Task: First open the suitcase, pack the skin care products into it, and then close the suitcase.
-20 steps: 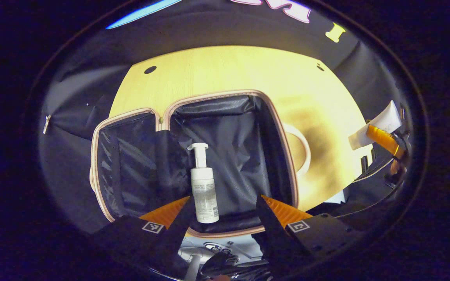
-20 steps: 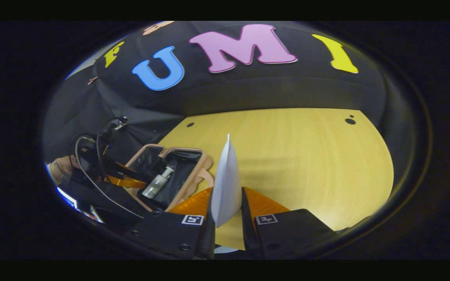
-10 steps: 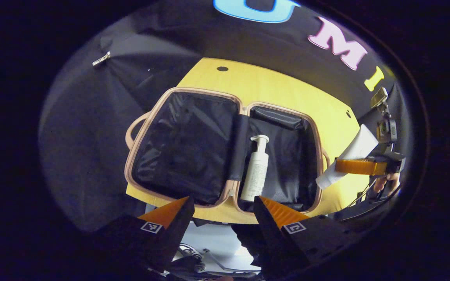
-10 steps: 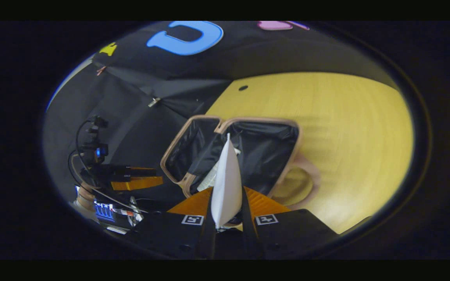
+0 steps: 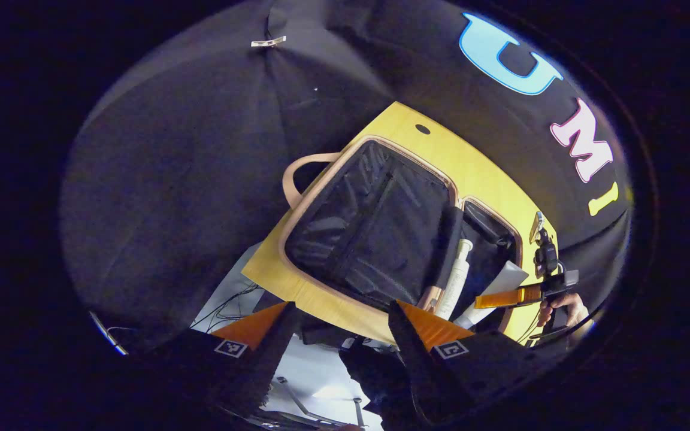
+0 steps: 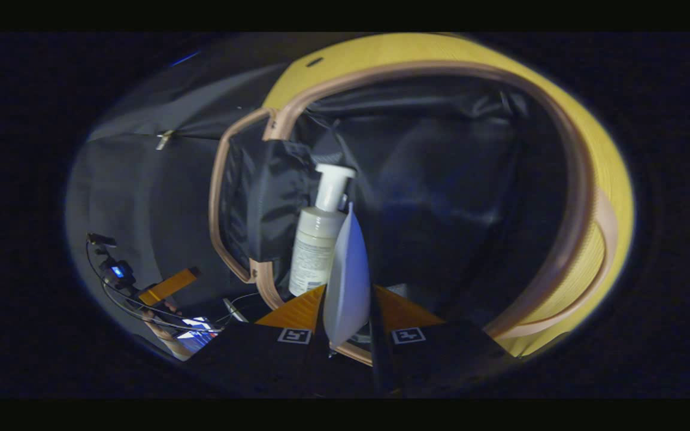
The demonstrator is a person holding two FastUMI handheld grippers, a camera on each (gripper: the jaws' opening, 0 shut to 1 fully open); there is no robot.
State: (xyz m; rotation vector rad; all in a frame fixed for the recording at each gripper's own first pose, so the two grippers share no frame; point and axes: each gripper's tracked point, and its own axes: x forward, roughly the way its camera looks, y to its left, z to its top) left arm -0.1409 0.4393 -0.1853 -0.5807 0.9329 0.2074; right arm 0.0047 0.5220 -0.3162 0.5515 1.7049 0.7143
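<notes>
Your right gripper (image 6: 348,299) clenches the white tube (image 6: 348,281) over the open suitcase (image 6: 417,179), beside the pump bottle (image 6: 318,239); your left gripper (image 5: 339,317) is released.

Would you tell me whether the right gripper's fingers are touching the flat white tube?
Touching: in the right gripper view, both fingers press the white tube from either side.

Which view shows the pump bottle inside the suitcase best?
The right gripper view: the pump bottle lies close and large, from pump head to label, beside the tube. The left gripper view shows it small and far off, partly behind the suitcase divider.
</notes>
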